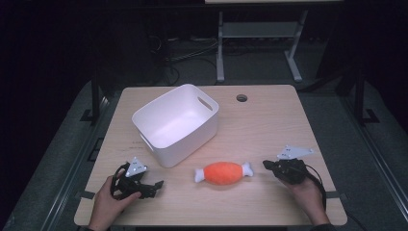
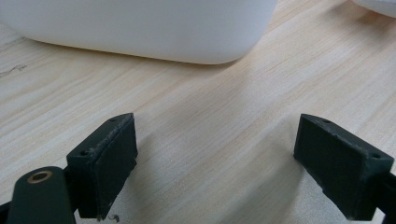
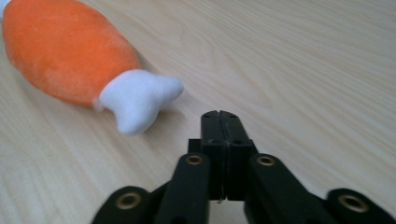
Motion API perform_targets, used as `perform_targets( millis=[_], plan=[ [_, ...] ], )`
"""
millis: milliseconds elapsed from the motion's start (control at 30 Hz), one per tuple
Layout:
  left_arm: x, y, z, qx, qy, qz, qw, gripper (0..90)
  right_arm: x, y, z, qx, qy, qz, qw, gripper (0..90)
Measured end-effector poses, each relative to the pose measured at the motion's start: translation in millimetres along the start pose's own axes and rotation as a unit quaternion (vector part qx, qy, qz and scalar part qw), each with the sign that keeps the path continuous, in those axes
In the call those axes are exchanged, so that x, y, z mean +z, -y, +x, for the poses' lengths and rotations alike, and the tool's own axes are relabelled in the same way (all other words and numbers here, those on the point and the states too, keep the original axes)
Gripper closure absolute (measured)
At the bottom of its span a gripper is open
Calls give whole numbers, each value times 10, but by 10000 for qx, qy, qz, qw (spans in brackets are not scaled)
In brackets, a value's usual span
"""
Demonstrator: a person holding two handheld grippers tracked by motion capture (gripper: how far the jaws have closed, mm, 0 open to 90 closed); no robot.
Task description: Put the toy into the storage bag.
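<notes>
Lying on the bare wood near the front middle of the table [image 1: 269,110] is a plush toy [image 1: 223,173] shaped like a drumstick, with an orange body and a white bone knob at each end, its long side running across the table. Just beside its right-hand knob, but not touching it, sits the right gripper [image 1: 266,164], held in the person's right hand [image 1: 308,195]; its tip points toward the toy. Seen in the right gripper view, its two black jaws are pressed flat together with nothing between them, and the toy's white knob lies close ahead and to the left of the closed tip, a strip of bare wood between them. The left gripper [image 1: 156,185], held in the left hand [image 1: 108,202], rests low over the table at the front left, well apart from the toy. Its jaws stand wide apart and hold nothing; in the left gripper view only bare wood lies between them. A white plastic bin [image 1: 175,122] with cut-out handles stands behind the toy, toward the left of the table, and its rounded lower wall shows just ahead of the left gripper's jaws.
</notes>
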State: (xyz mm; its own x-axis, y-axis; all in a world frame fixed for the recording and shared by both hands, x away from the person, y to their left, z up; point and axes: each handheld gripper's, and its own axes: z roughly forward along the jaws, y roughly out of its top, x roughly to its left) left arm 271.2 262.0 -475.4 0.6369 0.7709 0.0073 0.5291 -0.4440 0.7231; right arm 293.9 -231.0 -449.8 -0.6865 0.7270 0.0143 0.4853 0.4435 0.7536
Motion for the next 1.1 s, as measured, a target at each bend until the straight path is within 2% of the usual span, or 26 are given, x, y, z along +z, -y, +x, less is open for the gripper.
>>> perform_targets(
  millis=[267,400,567,800,1100],
  plan=[
    [0,0,0,-2,0,-2,10000,125,209,-164,-89,-153,-136,114,9997,897],
    [0,0,0,-1,0,-1,10000,126,264,-232,-120,-85,-246,12,9997,898],
    [0,0,-1,-5,0,-3,10000,125,367,-289,-138,-112,-330,50,9994,897],
    [-1,0,0,0,0,1,10000,126,511,-298,-134,-138,-411,161,9989,897],
    [0,0,-1,-5,-1,-1,10000,126,535,-277,-63,-266,-610,297,9973,897]
  ],
)
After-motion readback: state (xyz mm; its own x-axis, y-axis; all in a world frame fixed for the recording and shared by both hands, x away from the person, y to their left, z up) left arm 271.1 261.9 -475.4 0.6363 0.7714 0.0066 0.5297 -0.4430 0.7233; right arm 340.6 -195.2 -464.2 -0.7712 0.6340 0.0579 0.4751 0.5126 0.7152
